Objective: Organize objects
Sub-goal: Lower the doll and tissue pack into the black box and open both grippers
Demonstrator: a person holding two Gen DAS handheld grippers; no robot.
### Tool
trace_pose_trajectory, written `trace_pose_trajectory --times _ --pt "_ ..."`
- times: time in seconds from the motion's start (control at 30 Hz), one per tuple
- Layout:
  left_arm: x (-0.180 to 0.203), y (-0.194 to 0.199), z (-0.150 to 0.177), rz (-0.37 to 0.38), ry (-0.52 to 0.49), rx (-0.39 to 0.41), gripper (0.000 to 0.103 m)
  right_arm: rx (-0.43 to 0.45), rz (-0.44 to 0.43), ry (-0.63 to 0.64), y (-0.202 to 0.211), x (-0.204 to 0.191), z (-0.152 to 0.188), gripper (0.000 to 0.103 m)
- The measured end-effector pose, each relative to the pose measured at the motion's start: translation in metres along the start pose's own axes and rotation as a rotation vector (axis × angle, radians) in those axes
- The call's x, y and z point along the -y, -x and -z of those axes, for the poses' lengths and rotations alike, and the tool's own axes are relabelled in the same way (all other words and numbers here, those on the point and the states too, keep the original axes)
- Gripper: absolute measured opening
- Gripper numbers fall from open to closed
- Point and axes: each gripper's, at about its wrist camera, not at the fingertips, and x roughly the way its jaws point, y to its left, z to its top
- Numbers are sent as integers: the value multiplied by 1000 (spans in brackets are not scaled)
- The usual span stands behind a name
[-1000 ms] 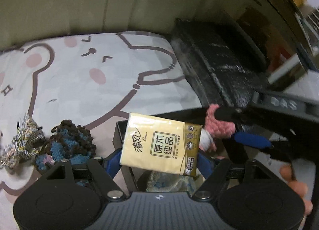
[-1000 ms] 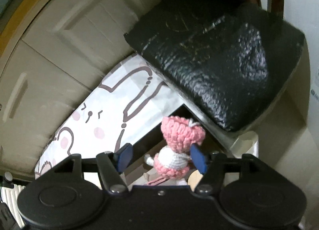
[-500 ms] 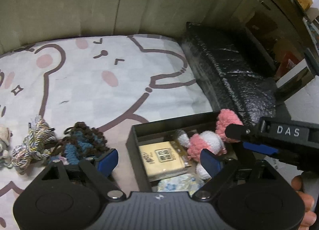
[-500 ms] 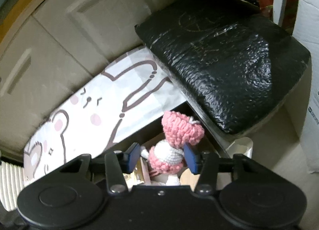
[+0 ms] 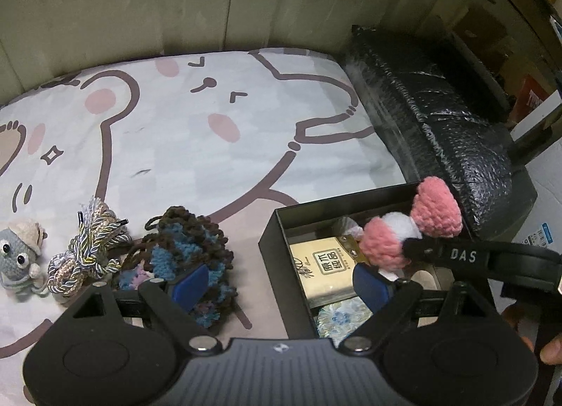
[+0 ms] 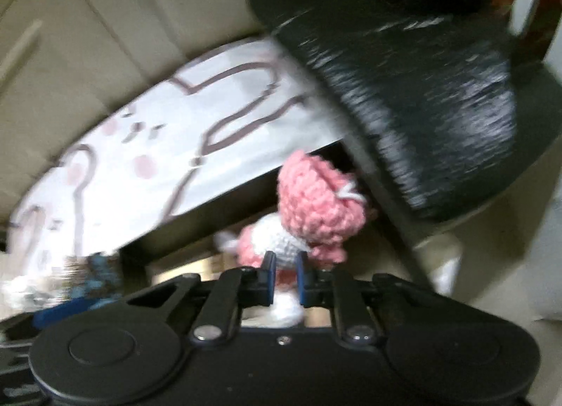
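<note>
A black box (image 5: 281,258) sits on the bear-print cloth at the right. In it lie a yellow tissue pack (image 5: 325,267) and a blue flowered item (image 5: 342,321). My right gripper (image 6: 284,277) is shut on a pink and white crochet doll (image 6: 309,202), also in the left wrist view (image 5: 411,226), and holds it over the box. My left gripper (image 5: 281,284) is open and empty, above the box's left wall. A brown and blue crochet piece (image 5: 189,244), a twisted cord bundle (image 5: 87,251) and a grey crochet doll (image 5: 19,251) lie left of the box.
A black wrapped bundle (image 5: 439,117) lies along the cloth's right edge, behind the box; it also shows in the right wrist view (image 6: 421,89). Beige cabinet doors (image 5: 175,1) stand behind the cloth (image 5: 210,107).
My left gripper let the tissue pack drop into the box, opened and drew back. My right gripper closed tighter on the pink doll and swung; its view is now blurred.
</note>
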Motion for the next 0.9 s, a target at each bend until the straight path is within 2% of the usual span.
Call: trace_pose_trajectory --times 0.13,0.27,0.4,0.53,0.63,0.73,0.9 --pt "-1 0 1 -2 -3 -5 89 -50 -65 -15 -2 -5 1 13" --pt "-1 0 2 -1 -4 -5 89 -13 -71 -12 19 -4 -5 13" --pt "0 1 1 1 -3 -3 89 93 -12 45 50 -5 -9 14" --pt "0 2 2 2 -6 -2 89 240 -47 -9 75 7 -15 14" --pt "0 2 2 1 -8 -2 89 285 -34 -11 70 7 -21 14" --pt "2 1 3 1 -13 -4 89 246 -16 5 53 5 -25 14" --pt "2 0 3 -1 -18 -4 89 158 73 27 24 8 -23 13"
